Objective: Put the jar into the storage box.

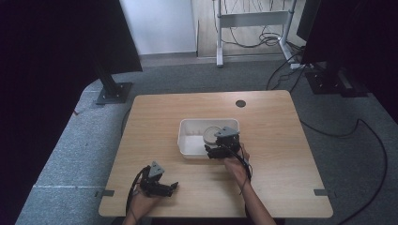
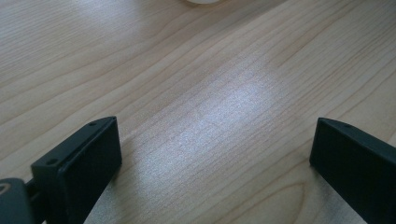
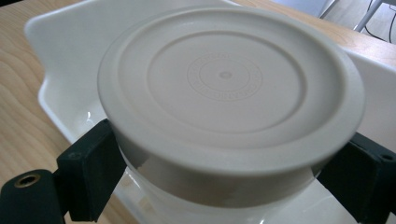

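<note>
Because the round lidded tub point(image 3: 229, 107) sits squarely between the jaws of the right gripper point(image 1: 224, 146), one black pad pressed to each side of its wall just under the lid rim, that gripper is clenched on it and nothing further needs reaching. The tub stands upright, lid up, in the white tray point(image 1: 187, 140) near the middle of the table point(image 1: 277, 140), at the tray's right end. The left gripper point(image 1: 162, 186) rests well apart by the table's near edge, jaws spread wide with nothing between them. Judging from this, the right hand alone carries the next move.
</note>
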`<control>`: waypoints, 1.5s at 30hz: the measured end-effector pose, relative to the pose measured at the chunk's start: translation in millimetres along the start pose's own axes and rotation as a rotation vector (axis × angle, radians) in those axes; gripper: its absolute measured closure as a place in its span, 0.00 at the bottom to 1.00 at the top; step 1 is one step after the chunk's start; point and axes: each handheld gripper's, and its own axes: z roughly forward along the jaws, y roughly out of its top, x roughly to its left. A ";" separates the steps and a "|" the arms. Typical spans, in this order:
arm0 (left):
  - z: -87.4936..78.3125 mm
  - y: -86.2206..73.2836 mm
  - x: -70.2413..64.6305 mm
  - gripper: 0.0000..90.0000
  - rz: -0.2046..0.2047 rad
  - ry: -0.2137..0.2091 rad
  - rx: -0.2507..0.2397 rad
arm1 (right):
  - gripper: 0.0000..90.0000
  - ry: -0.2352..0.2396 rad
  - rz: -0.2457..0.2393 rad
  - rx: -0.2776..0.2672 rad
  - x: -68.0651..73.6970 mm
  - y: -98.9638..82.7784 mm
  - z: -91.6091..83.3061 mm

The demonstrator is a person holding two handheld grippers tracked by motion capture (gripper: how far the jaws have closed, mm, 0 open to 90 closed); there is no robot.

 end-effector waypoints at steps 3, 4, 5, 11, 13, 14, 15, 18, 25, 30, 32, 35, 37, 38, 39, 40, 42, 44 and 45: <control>0.0 0.0 0.0 0.02 0.000 0.000 0.000 | 0.10 -0.004 0.003 0.007 0.5 -1.0 5.4; 0.0 0.0 0.0 0.02 0.000 0.000 0.000 | 0.10 -0.007 0.006 0.009 0.7 -1.4 7.2; 0.0 0.0 0.0 0.02 0.000 0.000 0.000 | 0.10 -0.010 0.006 0.013 0.9 -1.7 8.9; 0.0 0.0 0.0 0.02 0.000 0.000 0.000 | 0.10 -0.016 0.005 0.030 2.3 -2.6 17.3; 0.0 0.0 0.0 0.02 0.000 0.000 0.000 | 0.10 -0.017 0.000 0.036 3.0 -2.7 19.5; 0.0 0.0 0.0 0.02 0.000 0.000 0.000 | 0.10 -0.018 -0.001 0.038 3.5 -2.7 20.6; 0.0 0.0 0.0 0.02 0.000 0.000 0.000 | 0.10 -0.017 -0.005 0.042 3.5 -2.9 21.8; 0.0 0.0 0.0 0.02 0.000 0.000 0.000 | 0.10 -0.020 -0.003 0.050 4.2 -3.2 24.8; 0.0 0.0 0.0 0.02 0.001 0.000 0.001 | 0.10 -0.022 0.001 0.069 3.9 -5.6 28.7; 0.0 0.0 0.0 0.02 0.000 0.000 0.000 | 0.10 -0.003 0.031 0.096 -0.1 -4.4 28.0; 0.0 0.0 0.0 0.02 0.000 0.000 0.000 | 0.10 0.003 0.032 0.104 -0.3 -4.1 28.0; 0.0 0.0 0.0 0.02 0.001 0.000 0.000 | 0.10 -0.002 0.039 0.104 0.6 -4.2 28.2; 0.0 0.0 0.0 0.02 0.000 0.000 0.000 | 0.10 -0.003 0.042 0.105 0.7 -4.1 28.1; 0.0 0.0 0.0 0.02 0.001 0.000 0.001 | 0.10 -0.003 0.041 0.106 0.5 -3.9 28.0; 0.0 0.0 0.0 0.02 0.000 0.000 0.000 | 0.10 -0.002 0.040 0.107 0.5 -3.8 28.0; 0.0 0.0 0.0 0.02 0.000 0.000 0.000 | 0.09 0.001 0.041 0.107 0.3 -3.8 27.9; 0.0 0.0 0.0 0.02 0.000 0.000 0.000 | 0.07 0.007 0.048 0.102 -0.1 -4.1 27.7; 0.0 0.0 0.0 0.02 0.000 0.000 0.000 | 0.04 0.009 0.044 0.105 0.4 -4.2 27.5; 0.0 0.0 0.0 0.02 0.001 0.000 0.000 | 0.03 0.008 0.042 0.108 1.2 -4.0 27.4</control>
